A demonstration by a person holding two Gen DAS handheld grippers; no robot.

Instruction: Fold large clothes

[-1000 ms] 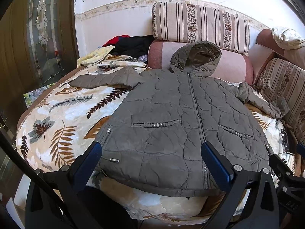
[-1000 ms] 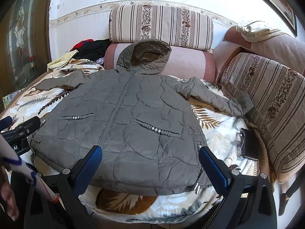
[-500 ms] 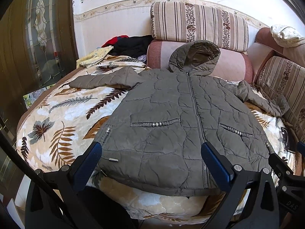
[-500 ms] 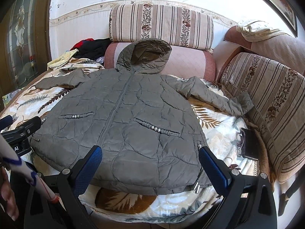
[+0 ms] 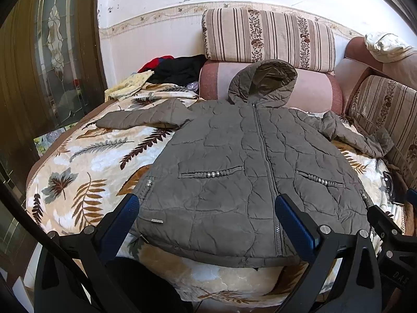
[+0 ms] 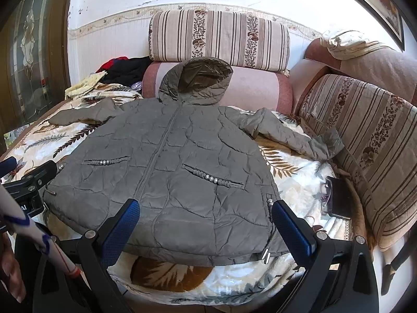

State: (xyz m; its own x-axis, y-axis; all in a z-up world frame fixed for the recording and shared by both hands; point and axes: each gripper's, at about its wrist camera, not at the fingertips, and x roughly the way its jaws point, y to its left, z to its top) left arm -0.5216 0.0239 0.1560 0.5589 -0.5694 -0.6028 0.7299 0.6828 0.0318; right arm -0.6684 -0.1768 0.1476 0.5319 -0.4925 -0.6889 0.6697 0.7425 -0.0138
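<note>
A grey quilted hooded jacket (image 5: pixel 245 172) (image 6: pixel 169 167) lies flat, zipped, front up, on a leaf-patterned blanket (image 5: pixel 78 172) (image 6: pixel 294 180). Its hood rests against a pink bolster, and both sleeves spread sideways. My left gripper (image 5: pixel 206 224) hangs open just in front of the jacket's hem, left of the zipper. My right gripper (image 6: pixel 206 224) is open too, hovering over the hem's right part. Neither holds anything. The left gripper's body (image 6: pixel 31 182) shows at the left edge of the right wrist view.
Striped cushions (image 5: pixel 268 39) (image 6: pixel 365 140) line the back and right side. A heap of dark, red and yellow clothes (image 5: pixel 166 73) sits at the back left. A dark phone (image 6: pixel 338 198) lies on the blanket by the right cushion. A person's hand (image 6: pixel 10 268) shows lower left.
Both views have crept slightly closer to the jacket; the jacket itself has not moved and both grippers stay open.
</note>
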